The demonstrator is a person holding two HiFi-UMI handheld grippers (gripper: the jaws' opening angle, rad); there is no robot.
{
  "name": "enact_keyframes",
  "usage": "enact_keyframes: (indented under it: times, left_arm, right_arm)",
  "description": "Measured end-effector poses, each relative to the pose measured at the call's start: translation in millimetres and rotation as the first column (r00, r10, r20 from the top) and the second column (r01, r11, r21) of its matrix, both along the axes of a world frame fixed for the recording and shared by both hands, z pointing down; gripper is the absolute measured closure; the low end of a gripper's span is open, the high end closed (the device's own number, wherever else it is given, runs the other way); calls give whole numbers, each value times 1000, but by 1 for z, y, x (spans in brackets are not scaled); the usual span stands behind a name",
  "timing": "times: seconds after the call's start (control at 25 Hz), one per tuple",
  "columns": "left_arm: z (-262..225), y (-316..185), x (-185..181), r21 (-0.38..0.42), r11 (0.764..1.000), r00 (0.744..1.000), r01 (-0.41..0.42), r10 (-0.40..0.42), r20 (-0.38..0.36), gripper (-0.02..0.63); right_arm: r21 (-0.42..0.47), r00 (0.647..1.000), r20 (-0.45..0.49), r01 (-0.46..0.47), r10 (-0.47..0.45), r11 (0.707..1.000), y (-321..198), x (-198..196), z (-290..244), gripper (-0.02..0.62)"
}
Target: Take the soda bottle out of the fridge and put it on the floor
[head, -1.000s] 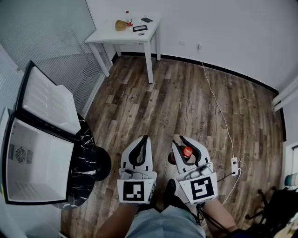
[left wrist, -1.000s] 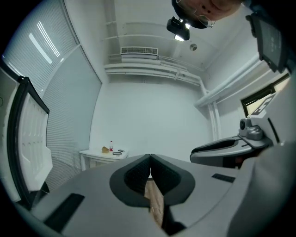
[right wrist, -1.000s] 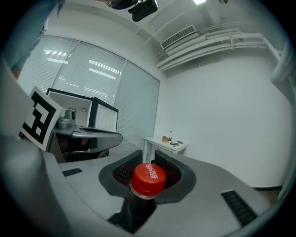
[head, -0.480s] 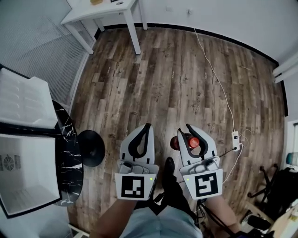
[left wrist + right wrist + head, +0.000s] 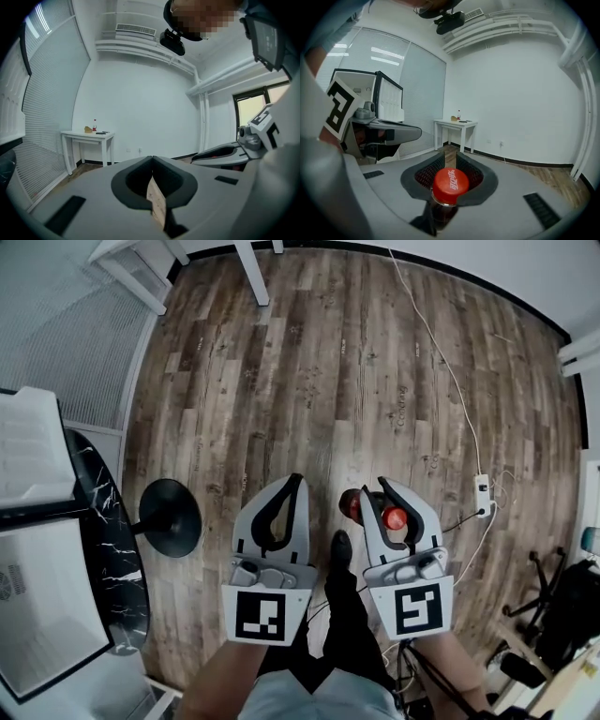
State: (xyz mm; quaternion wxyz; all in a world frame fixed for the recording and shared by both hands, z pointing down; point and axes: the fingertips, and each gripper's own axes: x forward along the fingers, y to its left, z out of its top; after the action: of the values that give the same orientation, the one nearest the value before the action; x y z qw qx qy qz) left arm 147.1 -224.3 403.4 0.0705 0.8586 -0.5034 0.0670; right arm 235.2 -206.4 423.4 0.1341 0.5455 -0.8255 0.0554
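Observation:
The soda bottle (image 5: 395,518), dark with a red cap, hangs by its neck between the jaws of my right gripper (image 5: 372,488), above the wooden floor (image 5: 319,381). In the right gripper view the red cap (image 5: 451,183) sits just above the jaws of the right gripper (image 5: 450,157), which are closing on the neck below it. My left gripper (image 5: 297,478) is held beside it on the left, shut and with nothing in it; in its own view the left gripper (image 5: 152,160) has its tips together. The bottle's bottom end is hidden.
The open fridge (image 5: 37,615) and its white door (image 5: 28,456) stand at the left on a black marble table (image 5: 108,540) with a round black foot (image 5: 169,517). A power strip (image 5: 484,495) with a white cable lies at the right. White table legs (image 5: 248,268) show at the top.
The view has tilted further down: the fridge and the white table have slid toward the frame's edges. Both grippers stay in place, the right one still holding the bottle.

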Motion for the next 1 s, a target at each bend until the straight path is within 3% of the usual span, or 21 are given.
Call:
enact_keyframes:
  times: [0.2,0.4,1.0]
  left_arm:
    - [42,-3,4,-19,999,999,-33,33,31,591]
    - [85,-7,4,-42,998,998,-46,47,40,590]
    - [188,-11,-6,-89,996,998,-16,22,66,591]
  right_arm:
    - [-57,1000,-3,-5,5,998,-3,4,49,506]
    - [-60,1000,7,-10,11,998,-9,1,88,508]
    - [-105,1000,-3,-20,20,994,-11,3,193,509]
